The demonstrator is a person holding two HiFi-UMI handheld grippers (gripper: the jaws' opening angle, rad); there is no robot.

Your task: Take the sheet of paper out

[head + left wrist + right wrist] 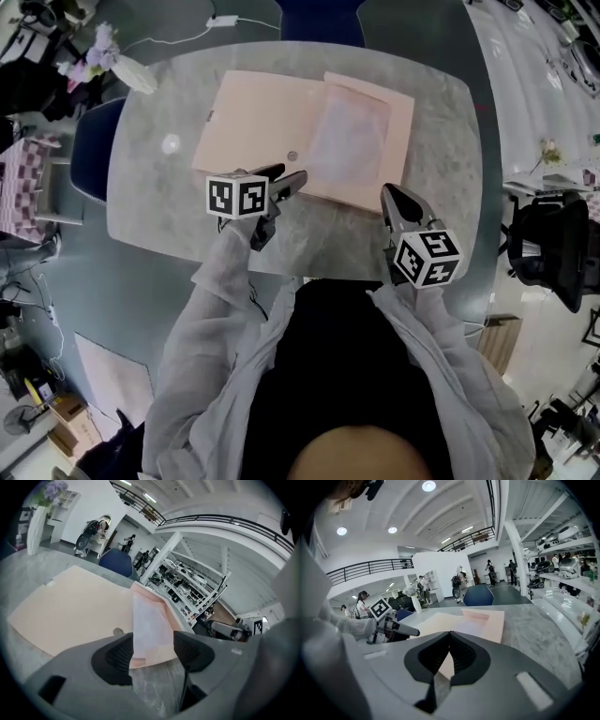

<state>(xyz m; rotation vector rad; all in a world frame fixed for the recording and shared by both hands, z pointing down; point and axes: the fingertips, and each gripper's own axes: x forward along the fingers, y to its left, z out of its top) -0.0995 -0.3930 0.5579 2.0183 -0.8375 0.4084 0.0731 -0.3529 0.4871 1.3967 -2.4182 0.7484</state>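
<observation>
folder (272, 122) open on table (441, 122) | sheet (349, 141) on folder's right half, not yet out | left gripper (289, 174) jaws apart, empty, at folder's near edge, aimed at sheet, probably to nip it | right gripper (388, 195) jaws pressed together on nothing, off folder's near-right corner, looks like standby

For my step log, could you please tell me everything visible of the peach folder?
The peach folder lies open and flat on the grey marbled table and looks like thin card. Its left panel is bare save a small round stud near the fold; the right panel carries a whitish sheet and a folded flap along its far edge. The left gripper, fingers apart, is at its near edge, the shut right gripper by its near right corner; contact is unclear.
</observation>
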